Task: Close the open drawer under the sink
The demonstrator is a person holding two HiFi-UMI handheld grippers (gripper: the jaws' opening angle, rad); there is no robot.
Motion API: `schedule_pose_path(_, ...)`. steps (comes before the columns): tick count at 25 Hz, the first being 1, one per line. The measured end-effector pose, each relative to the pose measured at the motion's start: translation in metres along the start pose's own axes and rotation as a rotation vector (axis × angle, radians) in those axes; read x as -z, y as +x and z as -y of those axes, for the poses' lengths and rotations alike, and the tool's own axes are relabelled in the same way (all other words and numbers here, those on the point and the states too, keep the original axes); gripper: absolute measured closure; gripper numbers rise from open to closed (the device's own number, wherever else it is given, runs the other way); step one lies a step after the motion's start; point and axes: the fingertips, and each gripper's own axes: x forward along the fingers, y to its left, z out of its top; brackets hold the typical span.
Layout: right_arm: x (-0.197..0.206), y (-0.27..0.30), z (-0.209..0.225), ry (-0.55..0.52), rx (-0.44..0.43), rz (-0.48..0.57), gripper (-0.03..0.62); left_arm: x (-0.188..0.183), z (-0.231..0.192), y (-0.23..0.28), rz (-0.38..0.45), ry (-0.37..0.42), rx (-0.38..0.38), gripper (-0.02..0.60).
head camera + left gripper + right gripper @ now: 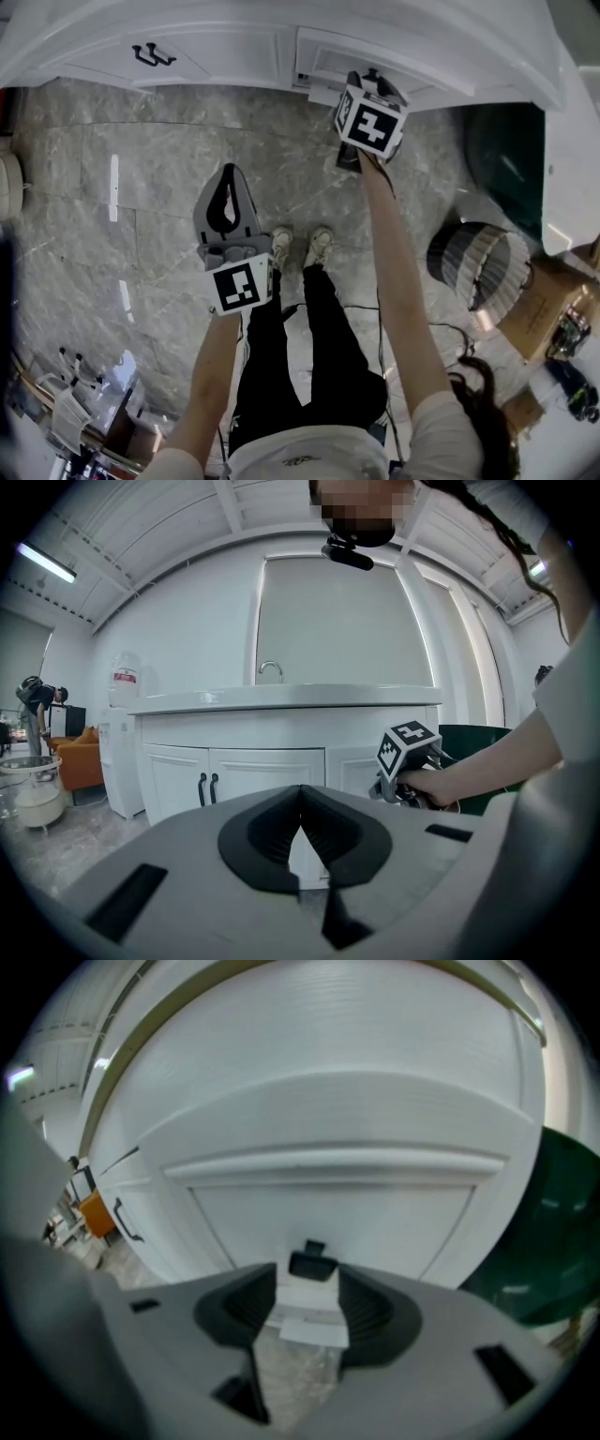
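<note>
Under the white worktop (281, 17), the drawer (317, 80) stands slightly out of the cabinet (234, 775), right at the tip of the right tool (307, 1288). Its dark handle (312, 1265) sits between that tool's parted jaws, which do not clamp it. The right arm (398, 272) reaches out straight, sloping down. The left tool (300, 787), jaws together and empty, hangs back over the floor (141, 187), pointing roughly level at the cabinet.
</note>
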Motion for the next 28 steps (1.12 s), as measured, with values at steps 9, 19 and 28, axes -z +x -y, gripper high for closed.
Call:
schedule_pose_path(9, 0.007, -0.026, -0.005, -0.012, -0.015, -0.03, 0.379, -0.016, 0.004, -0.013, -0.006, -0.015, 0.014, 0.561)
schedule_pose_path(19, -0.05, -0.098, 0.008, -0.013, -0.015, 0.05, 0.379, -0.085, 0.017, -0.011, 0.082, -0.032, 0.036, 0.561)
schedule_pose_path(28, -0.149, -0.242, 0.009, -0.075, -0.006, 0.228, 0.447, -0.226, 0.034, -0.034, 0.202, 0.008, 0.082, 0.561)
